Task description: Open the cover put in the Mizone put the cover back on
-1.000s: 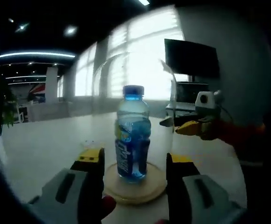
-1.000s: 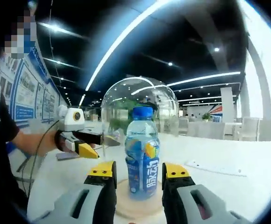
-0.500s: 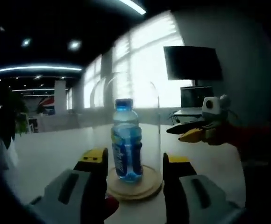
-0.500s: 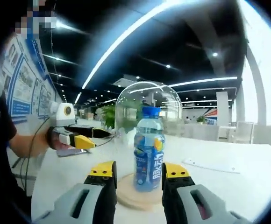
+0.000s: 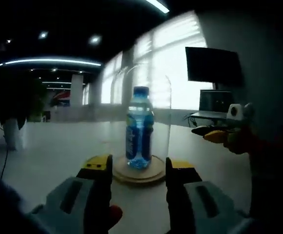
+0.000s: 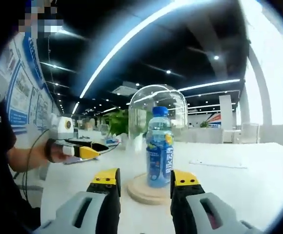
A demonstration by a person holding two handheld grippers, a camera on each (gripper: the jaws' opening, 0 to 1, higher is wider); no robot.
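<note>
A blue Mizone bottle (image 5: 139,127) (image 6: 159,147) with a blue cap stands upright on a round wooden base (image 5: 138,170) (image 6: 149,191). A clear glass dome cover (image 5: 144,109) (image 6: 158,109) sits over it on the base. My left gripper (image 5: 135,168) is open, a short way in front of the base, with nothing between its yellow-tipped fingers. My right gripper (image 6: 144,179) is open too, its fingers either side of the base's near edge but short of it. In the left gripper view the right gripper (image 5: 218,133) comes in from the right. In the right gripper view the left gripper (image 6: 85,150) comes in from the left.
The base rests on a wide white table (image 5: 49,146) (image 6: 239,175). A dark monitor (image 5: 213,66) stands at the back right in the left gripper view. A flat white sheet (image 6: 219,164) lies on the table beyond the bottle. The person's sleeve and arm (image 6: 5,161) are at the left.
Both grippers have drawn back from the dome and bottle, which now look smaller and farther away. The dome stands over the bottle on the base as before.
</note>
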